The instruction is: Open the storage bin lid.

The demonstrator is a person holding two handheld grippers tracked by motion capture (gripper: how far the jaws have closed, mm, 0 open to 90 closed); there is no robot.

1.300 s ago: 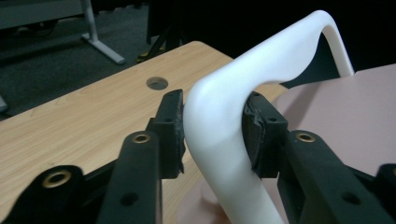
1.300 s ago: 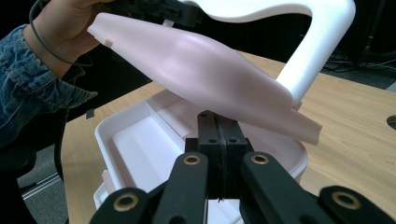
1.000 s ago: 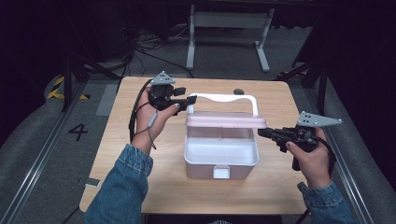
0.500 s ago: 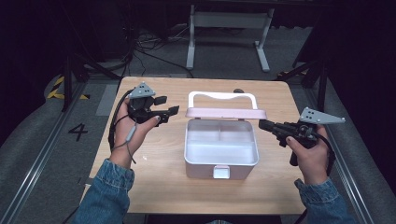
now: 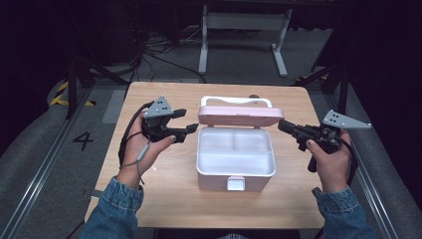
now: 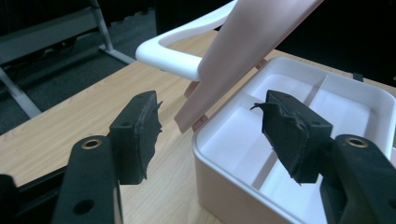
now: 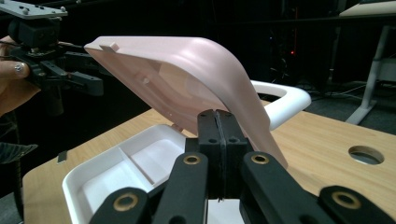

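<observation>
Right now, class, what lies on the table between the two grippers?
In the high view, the open white box with its raised pink lid sits between the left gripper and right gripper.

A white lunch box [image 5: 236,162] sits open on the desk [image 5: 278,204], pink lid [image 5: 241,116] raised, between the left gripper [image 5: 186,122] and right gripper [image 5: 282,125], whose jaws point inward.

Raised pink lid [image 5: 241,115] blocks rear approach; white box [image 5: 235,175] open above.
</observation>
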